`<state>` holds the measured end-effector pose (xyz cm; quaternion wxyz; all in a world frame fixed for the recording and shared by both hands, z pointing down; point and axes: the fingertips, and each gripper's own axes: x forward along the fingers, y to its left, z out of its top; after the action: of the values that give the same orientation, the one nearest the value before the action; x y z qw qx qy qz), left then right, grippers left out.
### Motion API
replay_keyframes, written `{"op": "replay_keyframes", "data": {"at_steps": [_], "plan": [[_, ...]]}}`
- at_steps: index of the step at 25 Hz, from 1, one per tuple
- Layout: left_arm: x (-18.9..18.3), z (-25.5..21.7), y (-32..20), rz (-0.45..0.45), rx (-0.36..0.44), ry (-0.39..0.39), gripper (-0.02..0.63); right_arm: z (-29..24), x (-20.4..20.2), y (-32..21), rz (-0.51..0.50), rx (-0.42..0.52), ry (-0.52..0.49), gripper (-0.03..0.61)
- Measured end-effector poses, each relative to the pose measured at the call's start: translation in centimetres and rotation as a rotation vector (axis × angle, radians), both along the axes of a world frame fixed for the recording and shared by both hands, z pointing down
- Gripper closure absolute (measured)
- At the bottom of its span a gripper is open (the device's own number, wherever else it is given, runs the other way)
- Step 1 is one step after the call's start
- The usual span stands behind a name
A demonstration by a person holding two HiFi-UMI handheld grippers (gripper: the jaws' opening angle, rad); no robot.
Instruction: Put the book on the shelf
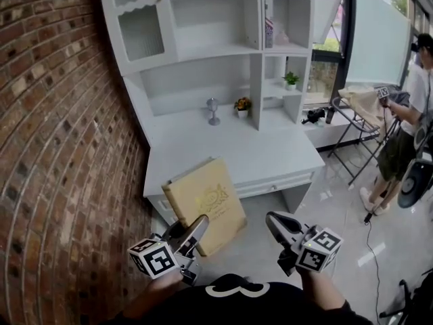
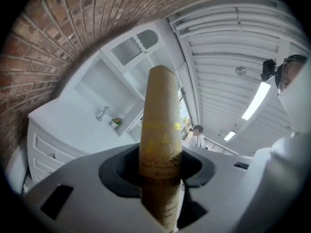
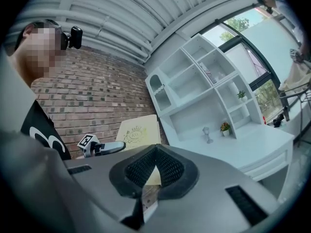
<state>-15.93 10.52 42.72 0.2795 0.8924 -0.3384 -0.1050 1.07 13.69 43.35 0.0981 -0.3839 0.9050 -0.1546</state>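
A tan hardcover book (image 1: pixel 205 203) with a gold emblem stands tilted in front of the white desk (image 1: pixel 230 156). My left gripper (image 1: pixel 196 225) is shut on its lower edge. In the left gripper view the book's spine (image 2: pixel 160 130) rises straight up between the jaws of the left gripper (image 2: pixel 159 178). My right gripper (image 1: pixel 272 220) hangs to the right of the book, apart from it, shut and holding nothing. The right gripper view shows the right gripper (image 3: pixel 154 152) with its pads meeting, and behind it the book's cover (image 3: pixel 138 134) and the left gripper (image 3: pixel 114 147). White shelves (image 1: pixel 213 49) rise above the desk.
A brick wall (image 1: pixel 61 147) runs along the left. On the desk stand a small goblet (image 1: pixel 213 110) and a flower pot (image 1: pixel 242 105); a green plant (image 1: pixel 291 80) sits in a side cubby. A few books (image 1: pixel 269 32) lean on an upper shelf. A person (image 1: pixel 406 127) stands by a folding rack (image 1: pixel 358 124) at right.
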Motion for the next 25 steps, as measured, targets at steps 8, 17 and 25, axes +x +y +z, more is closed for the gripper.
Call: {"op": "replay_keyframes", "data": {"at_steps": [8, 17, 25], "plan": [[-0.4, -0.7, -1.1, -0.024, 0.005, 0.006, 0.417, -0.6, 0.6, -0.9, 0.001, 0.013, -0.015, 0.568], [0.0, -0.9, -5.6, -0.033, -0.013, 0.021, 0.417, -0.9, 0.7, -5.5, -0.017, 0.005, -0.013, 0.568], [1.5, -0.8, -13.9, -0.025, -0.023, 0.04, 0.417, 0.0, 2.3, -13.5, -0.006, -0.018, 0.014, 0.568]]}}
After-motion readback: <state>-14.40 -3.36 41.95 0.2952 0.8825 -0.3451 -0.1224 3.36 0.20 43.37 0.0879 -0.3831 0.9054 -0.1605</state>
